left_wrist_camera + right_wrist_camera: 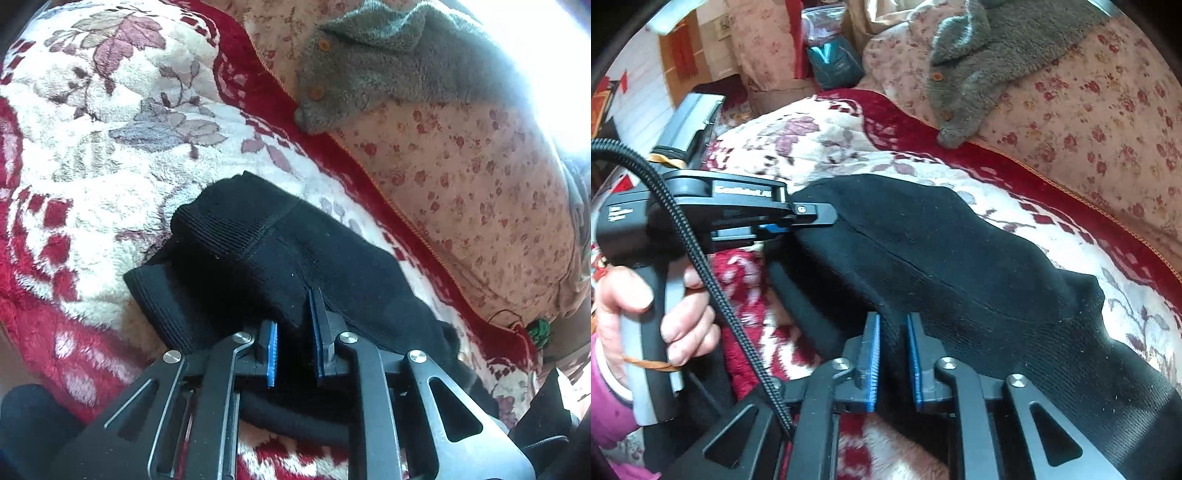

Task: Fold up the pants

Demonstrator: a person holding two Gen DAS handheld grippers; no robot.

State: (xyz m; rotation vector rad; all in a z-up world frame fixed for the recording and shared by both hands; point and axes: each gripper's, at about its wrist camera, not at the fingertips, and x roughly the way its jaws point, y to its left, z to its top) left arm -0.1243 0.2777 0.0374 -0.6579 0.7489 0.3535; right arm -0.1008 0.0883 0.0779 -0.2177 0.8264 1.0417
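Observation:
The black knit pants (280, 258) lie on a red and cream floral blanket (92, 122), partly lifted. In the left wrist view my left gripper (295, 325) is shut on an edge of the pants, with black cloth between its blue pads. In the right wrist view my right gripper (892, 343) is shut on another edge of the pants (942, 258). The left gripper (798, 221) shows there at the left, held by a hand, pinching the far end of the same fold. The cloth spans between the two grippers.
A grey fleece garment with orange buttons (373, 62) (990, 59) lies on a pink floral quilt (480, 177) behind the blanket. Bags and a pillow (831, 55) stand at the back left. A braided cable (713, 288) crosses the right wrist view.

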